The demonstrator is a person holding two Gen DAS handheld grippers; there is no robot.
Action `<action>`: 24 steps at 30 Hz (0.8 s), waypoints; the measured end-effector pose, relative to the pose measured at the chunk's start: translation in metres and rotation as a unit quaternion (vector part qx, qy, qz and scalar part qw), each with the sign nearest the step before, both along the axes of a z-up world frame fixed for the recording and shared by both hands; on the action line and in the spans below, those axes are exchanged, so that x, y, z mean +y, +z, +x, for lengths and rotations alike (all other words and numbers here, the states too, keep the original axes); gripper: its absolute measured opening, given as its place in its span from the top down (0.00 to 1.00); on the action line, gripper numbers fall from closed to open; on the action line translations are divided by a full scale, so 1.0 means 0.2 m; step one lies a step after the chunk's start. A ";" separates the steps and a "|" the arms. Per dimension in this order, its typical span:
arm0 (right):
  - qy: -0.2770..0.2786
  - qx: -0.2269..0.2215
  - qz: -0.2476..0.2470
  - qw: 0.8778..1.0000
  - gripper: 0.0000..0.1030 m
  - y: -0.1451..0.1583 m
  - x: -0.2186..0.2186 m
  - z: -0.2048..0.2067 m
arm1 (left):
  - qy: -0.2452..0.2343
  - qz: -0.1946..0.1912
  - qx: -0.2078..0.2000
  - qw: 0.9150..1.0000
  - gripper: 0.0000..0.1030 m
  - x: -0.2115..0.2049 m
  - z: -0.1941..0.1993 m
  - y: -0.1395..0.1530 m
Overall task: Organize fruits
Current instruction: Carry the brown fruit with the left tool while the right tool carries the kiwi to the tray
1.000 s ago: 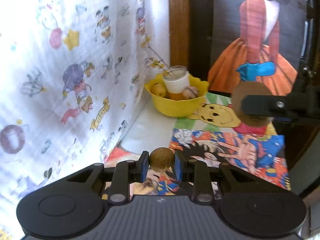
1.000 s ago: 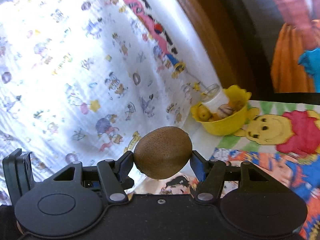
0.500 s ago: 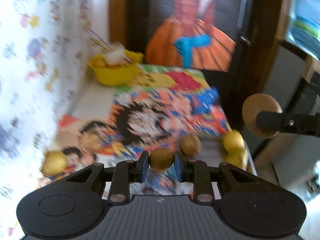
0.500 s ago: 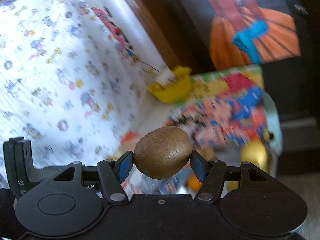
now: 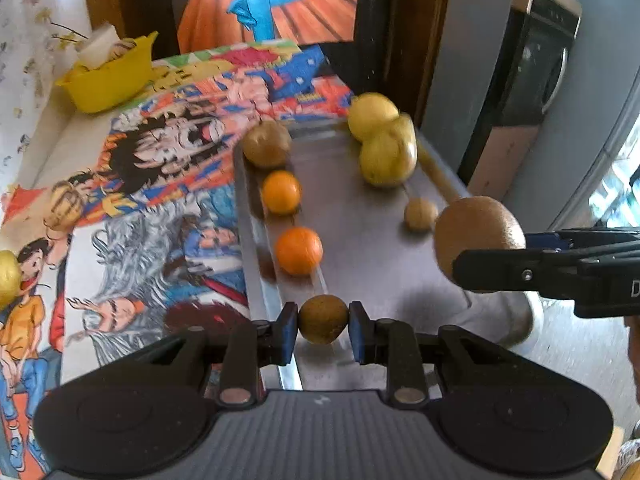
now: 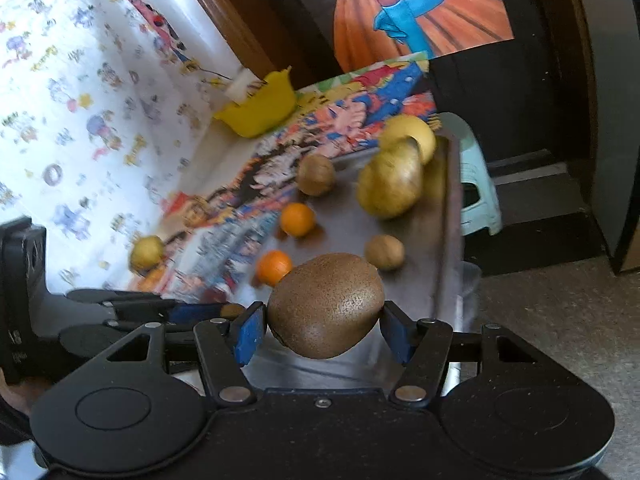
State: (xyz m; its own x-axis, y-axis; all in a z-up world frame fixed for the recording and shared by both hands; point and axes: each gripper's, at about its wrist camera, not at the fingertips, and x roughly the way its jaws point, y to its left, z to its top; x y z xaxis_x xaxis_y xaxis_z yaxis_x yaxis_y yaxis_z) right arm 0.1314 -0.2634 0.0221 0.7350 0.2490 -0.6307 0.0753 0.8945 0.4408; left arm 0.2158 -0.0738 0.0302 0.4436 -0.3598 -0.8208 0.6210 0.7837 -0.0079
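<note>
My left gripper (image 5: 323,327) is shut on a small brown fruit (image 5: 322,323) above the near left edge of a metal tray (image 5: 372,240). My right gripper (image 6: 322,330) is shut on a large brown kiwi (image 6: 325,305), which also shows in the left wrist view (image 5: 476,236), above the tray's near right side. On the tray lie two oranges (image 5: 299,250) (image 5: 281,192), a brown kiwi (image 5: 266,144), a small brown fruit (image 5: 420,214) and two yellow fruits (image 5: 386,156) (image 5: 371,114).
The tray lies on a table with a cartoon-print cloth (image 5: 160,184). A yellow bowl (image 5: 106,78) with a cup and fruit stands at the far left. A yellow fruit (image 6: 147,252) lies on the cloth. A green stool (image 6: 476,192) stands past the tray's right edge.
Both grippers have swung down and right from facing the wall and bowl until they hang over the tray. Each still holds its fruit.
</note>
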 end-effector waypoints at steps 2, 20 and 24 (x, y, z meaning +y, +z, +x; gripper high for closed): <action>0.001 -0.001 -0.014 1.000 0.38 -0.02 0.00 -0.01 | 0.003 0.003 0.000 1.000 0.72 0.00 0.01 -0.03; 0.021 0.003 -0.089 0.996 0.37 -0.09 0.04 0.10 | 0.003 0.011 -0.015 1.000 0.71 -0.07 0.15 -0.08; 0.032 0.013 -0.103 0.994 0.36 -0.08 0.05 0.12 | 0.004 0.011 0.003 1.000 0.68 -0.07 0.16 -0.07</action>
